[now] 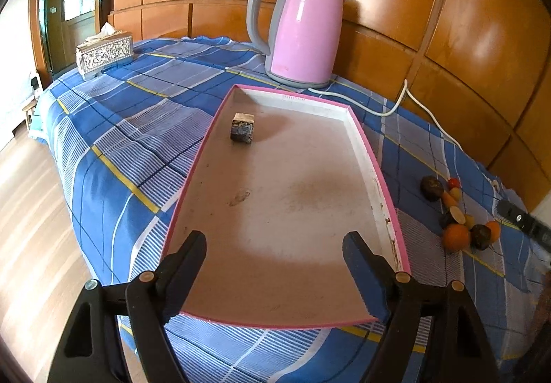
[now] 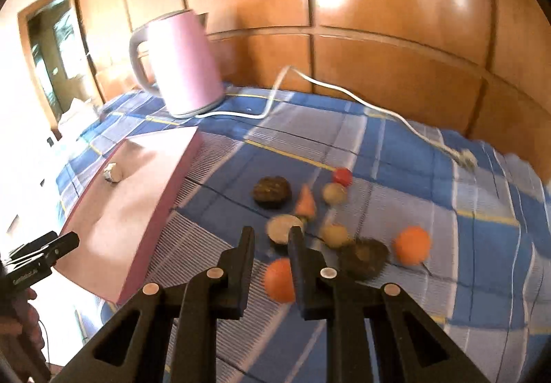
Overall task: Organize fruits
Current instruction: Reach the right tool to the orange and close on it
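Note:
A pink-rimmed white tray (image 1: 373, 173) lies on the blue checked cloth; it also shows in the right wrist view (image 2: 162, 197). A small dark block (image 1: 243, 127) sits in its far part. My left gripper (image 1: 273, 245) is open and empty over the tray's near end. A cluster of small fruits lies right of the tray: oranges (image 2: 412, 244), a dark round fruit (image 2: 272, 192), a red one (image 2: 342, 175), a pale cut one (image 2: 282, 228). My right gripper (image 2: 270, 235) hovers just short of the cluster, partly open and empty. The left gripper shows at the left edge (image 2: 51, 245).
A pink electric kettle (image 1: 303, 28) stands behind the tray, its white cord (image 2: 344, 90) trailing over the cloth to a plug (image 2: 465, 157). A silver tissue box (image 1: 105, 54) sits at the far left corner. A wooden panel wall (image 1: 447, 4) backs the table.

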A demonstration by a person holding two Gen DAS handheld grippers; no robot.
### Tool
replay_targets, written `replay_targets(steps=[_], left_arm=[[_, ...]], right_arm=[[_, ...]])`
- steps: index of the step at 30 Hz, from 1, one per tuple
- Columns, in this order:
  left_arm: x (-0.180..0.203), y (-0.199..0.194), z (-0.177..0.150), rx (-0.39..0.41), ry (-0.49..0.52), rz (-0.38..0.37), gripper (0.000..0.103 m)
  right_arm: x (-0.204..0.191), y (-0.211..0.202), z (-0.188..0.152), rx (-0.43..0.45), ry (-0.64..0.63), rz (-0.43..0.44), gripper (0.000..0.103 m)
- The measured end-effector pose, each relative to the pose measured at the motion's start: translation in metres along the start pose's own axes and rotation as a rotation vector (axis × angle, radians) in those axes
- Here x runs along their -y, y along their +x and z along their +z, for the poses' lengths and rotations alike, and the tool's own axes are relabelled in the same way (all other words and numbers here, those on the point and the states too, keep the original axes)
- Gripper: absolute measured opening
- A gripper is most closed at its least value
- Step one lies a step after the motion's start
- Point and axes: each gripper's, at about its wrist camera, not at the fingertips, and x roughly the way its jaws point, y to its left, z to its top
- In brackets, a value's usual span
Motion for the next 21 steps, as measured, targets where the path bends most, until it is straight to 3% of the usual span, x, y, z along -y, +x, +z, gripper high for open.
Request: replay_targets(steps=[4,6,9,11,12,14,18,21], left_arm=[[0.000,-0.003,0.002,0.016,-0.003,-0.012,0.082],[0.000,-0.001,0.002,0.009,-0.006,-0.014,0.082],[0.001,0.000,0.002,0.003,-0.013,-0.015,0.082],[0.002,0.000,0.001,0.003,-0.010,-0.017,0.082],[0.003,-0.001,0.001,0.004,-0.007,-0.018,0.082],[0.004,-0.003,0.002,0.007,-0.002,-0.021,0.082],[0.006,-0.005,0.002,0.020,0.011,-0.022,0.083],[0.006,-0.005,0.002,0.019,0.011,-0.031,0.084]], right_arm=[[0.025,-0.008,0.002,0.020,0.120,-0.040,0.020],[0.047,-0.016,-0.005,0.014,0.175,-0.094,0.028],[0.086,-0.026,-0.021,-0.020,0.299,-0.131,0.031],[0.092,-0.026,-0.025,-0.035,0.317,-0.142,0.037],[0.090,-0.024,-0.025,-0.043,0.317,-0.121,0.037],[0.072,-0.018,-0.021,-0.051,0.264,-0.059,0.047],[0.023,-0.001,-0.001,-0.054,0.127,0.053,0.053],[-0.013,0.022,0.018,-0.061,0.010,0.077,0.061]])
